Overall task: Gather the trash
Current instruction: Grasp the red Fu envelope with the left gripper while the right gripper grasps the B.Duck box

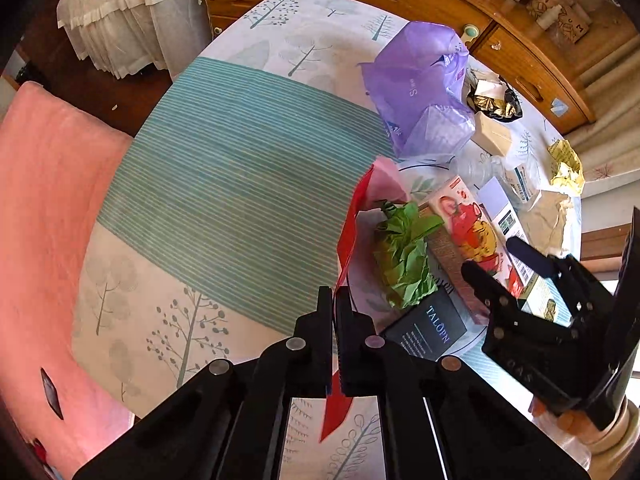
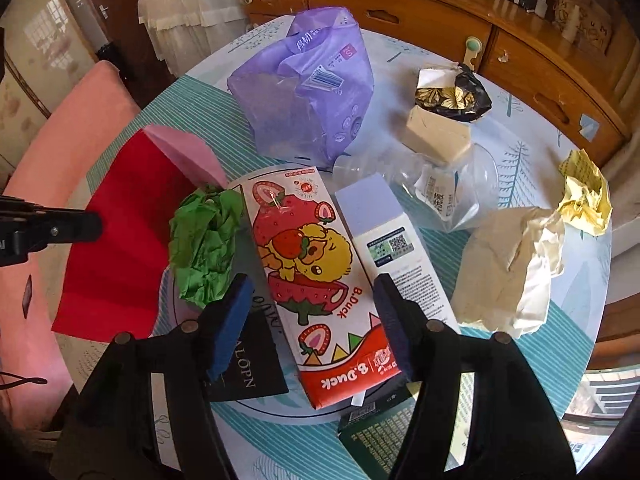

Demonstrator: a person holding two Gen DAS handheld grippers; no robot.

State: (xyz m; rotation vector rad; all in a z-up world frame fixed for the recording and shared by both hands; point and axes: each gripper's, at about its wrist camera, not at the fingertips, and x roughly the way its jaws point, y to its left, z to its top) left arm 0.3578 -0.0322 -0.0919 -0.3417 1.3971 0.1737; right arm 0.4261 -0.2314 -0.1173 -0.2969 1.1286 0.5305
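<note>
left hand-held gripper (image 1: 333, 300): jaws clamped on the edge of the red bag (image 2: 120, 236), thin glossy plastic, pink lining at the mouth; bag hangs over the tabletop's near-left edge.
right hand-held gripper (image 2: 312, 300): jaws apart, one on each side of the B.Duck carton (image 2: 308, 276), pads not pressing it; nothing held.
progress: early, judging by the pile; nothing visibly inside the bag, all trash is on the tabletop (image 1: 224, 168); likely next is the carton.
B.Duck carton: flat glossy card, long rectangle, strawberry print, lying near the front edge.
green paper wad (image 2: 204, 248): crumpled tissue, soft, just beside the bag mouth, touching the carton's left side.
dark TALOPN box (image 2: 248, 376): matte card, partly under the carton.
white-lilac box (image 2: 380, 224): rigid card, QR label, right of the carton.
green printed box (image 2: 372, 436): near edge, mostly hidden.
cream paper (image 2: 516, 264): big crumpled sheet, right edge.
yellow wad (image 2: 588, 196): crumpled printed paper, right edge.
clear plastic wrap (image 2: 448, 188): limp film, centre.
beige block (image 2: 436, 136): boxy, farther back.
black-gold foil bag (image 2: 456, 98): crinkled, far side.
purple bag (image 2: 312, 92): translucent film, puffed, far centre.
</note>
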